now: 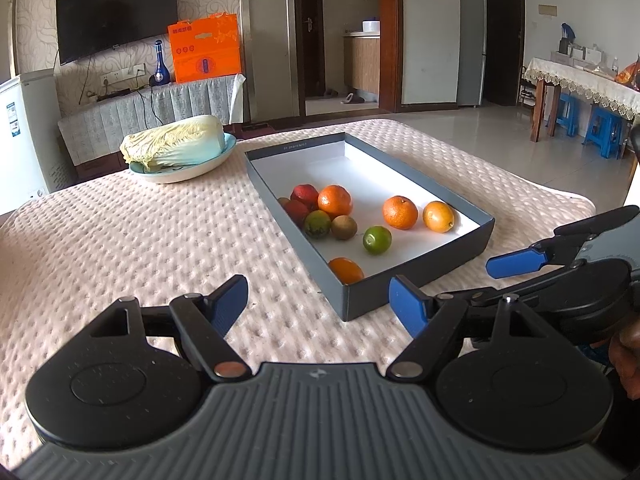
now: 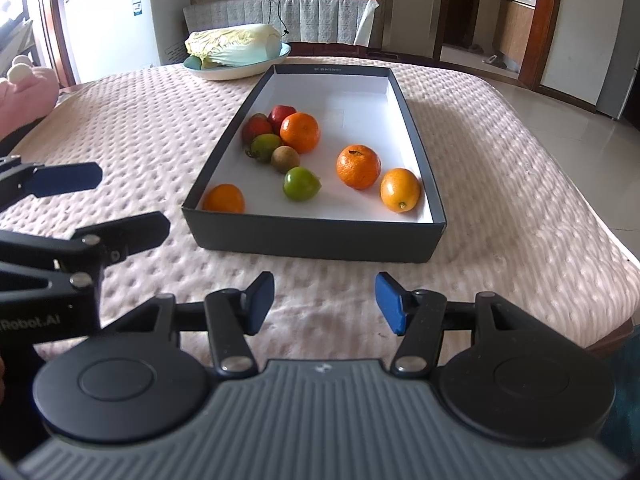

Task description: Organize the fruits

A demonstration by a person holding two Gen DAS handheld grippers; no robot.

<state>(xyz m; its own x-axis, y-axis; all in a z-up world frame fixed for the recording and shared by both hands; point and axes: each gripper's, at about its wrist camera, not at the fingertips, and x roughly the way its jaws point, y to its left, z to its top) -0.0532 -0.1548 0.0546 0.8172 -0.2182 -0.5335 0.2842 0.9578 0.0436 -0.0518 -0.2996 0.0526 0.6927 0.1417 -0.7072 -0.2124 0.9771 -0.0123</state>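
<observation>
The left wrist view shows a shallow dark grey box [image 1: 416,280] with a white inside, lying on a table covered by a pale quilted cloth [image 1: 140,248]. In the box there are 9 fruits. At its left wall 5 of them touch each other: 2 red fruits [image 1: 305,196], 1 orange [image 1: 335,201], 1 green-red fruit [image 1: 317,225] and 1 brown kiwi [image 1: 344,227]. A green lime [image 1: 377,240] lies alone in the middle. Another orange [image 1: 400,212] and a yellow-orange fruit [image 1: 439,216] lie close together near the right wall. The last orange fruit [image 1: 346,270] sits in the near corner, against the front wall. The far half of the box is bare.

Behind the box, near its far left corner, a white dish [image 1: 208,162] holds a napa cabbage [image 1: 176,142] lying on its side.

The left gripper [image 1: 318,306] stands released, with its blue pads wide apart and nothing between them; it hangs over the cloth just before the near corner of the box. The right gripper [image 2: 325,300] is also released, its pads apart and empty, over the cloth in front of the box's front wall. No fruit is held. Nothing lies between the grippers and the box.

Further back stand a white refrigerator [image 2: 116,28], a wall television [image 1: 116,12] and an orange gift box [image 1: 206,50].
</observation>
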